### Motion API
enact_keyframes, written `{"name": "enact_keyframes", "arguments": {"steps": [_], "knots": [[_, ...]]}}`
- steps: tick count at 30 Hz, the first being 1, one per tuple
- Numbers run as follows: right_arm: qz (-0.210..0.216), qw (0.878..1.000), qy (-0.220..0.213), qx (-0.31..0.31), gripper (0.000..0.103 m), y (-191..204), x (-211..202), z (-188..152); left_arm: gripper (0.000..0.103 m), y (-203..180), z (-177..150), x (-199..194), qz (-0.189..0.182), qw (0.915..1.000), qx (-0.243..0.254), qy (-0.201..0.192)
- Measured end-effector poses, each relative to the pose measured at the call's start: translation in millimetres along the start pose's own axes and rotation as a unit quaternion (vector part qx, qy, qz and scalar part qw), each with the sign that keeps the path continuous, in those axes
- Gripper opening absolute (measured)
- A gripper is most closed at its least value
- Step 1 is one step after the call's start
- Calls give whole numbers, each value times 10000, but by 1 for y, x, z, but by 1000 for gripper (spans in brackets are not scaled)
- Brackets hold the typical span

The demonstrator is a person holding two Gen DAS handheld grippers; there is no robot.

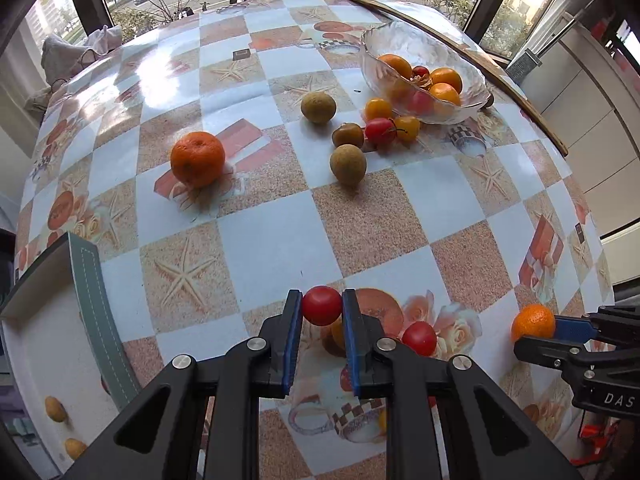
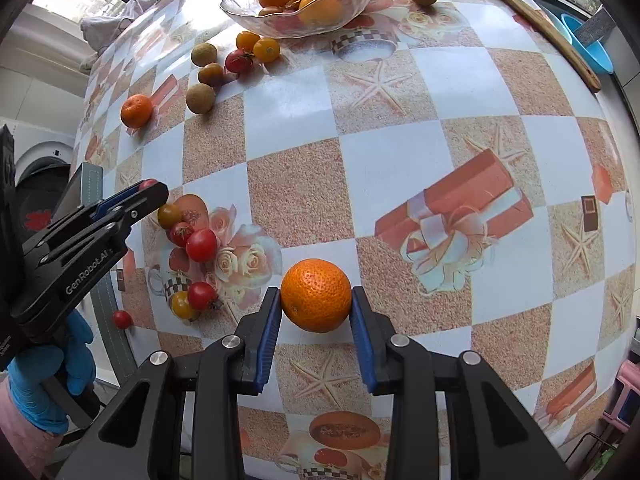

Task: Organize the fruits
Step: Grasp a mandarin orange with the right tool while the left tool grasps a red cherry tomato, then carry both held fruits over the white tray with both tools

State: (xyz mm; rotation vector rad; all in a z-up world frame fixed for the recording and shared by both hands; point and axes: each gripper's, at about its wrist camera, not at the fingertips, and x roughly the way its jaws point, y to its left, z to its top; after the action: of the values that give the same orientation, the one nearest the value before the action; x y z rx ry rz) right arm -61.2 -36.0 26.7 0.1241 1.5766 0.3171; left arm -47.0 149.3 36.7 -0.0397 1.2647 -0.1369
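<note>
My left gripper (image 1: pixel 322 306) is shut on a red cherry tomato (image 1: pixel 321 305) and holds it above the table near its front edge. My right gripper (image 2: pixel 316 300) is shut on a mandarin orange (image 2: pixel 316 295); it also shows at the right in the left wrist view (image 1: pixel 533 322). A glass bowl (image 1: pixel 376 44) at the far right holds oranges and tomatoes. Near it lie two yellow and one red cherry tomato (image 1: pixel 378 130), brownish round fruits (image 1: pixel 348 162) and a loose mandarin (image 1: pixel 197 159). The left gripper shows in the right wrist view (image 2: pixel 150 186).
Several cherry tomatoes (image 2: pixel 200 245) lie near the table's front left edge. A grey-green box (image 1: pixel 90 280) stands at the left edge. A wooden strip (image 1: pixel 472 52) runs along the far right. A blue basin (image 2: pixel 588 44) sits beyond it. The checkered tablecloth (image 1: pixel 272 248) covers the table.
</note>
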Motion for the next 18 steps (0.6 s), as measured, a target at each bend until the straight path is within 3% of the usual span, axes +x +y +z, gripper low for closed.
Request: {"name": "enact_keyframes", "arguments": {"steps": [8,18], "knots": [[-45,10000,-28,5,37,0,-12,-15,21,13,-30,-26,-13,9997,-227,-23],[-55,9996,-127,-254,37,36,-22,-18,21,41,-62,-64,11,9977,-643,-232]]}}
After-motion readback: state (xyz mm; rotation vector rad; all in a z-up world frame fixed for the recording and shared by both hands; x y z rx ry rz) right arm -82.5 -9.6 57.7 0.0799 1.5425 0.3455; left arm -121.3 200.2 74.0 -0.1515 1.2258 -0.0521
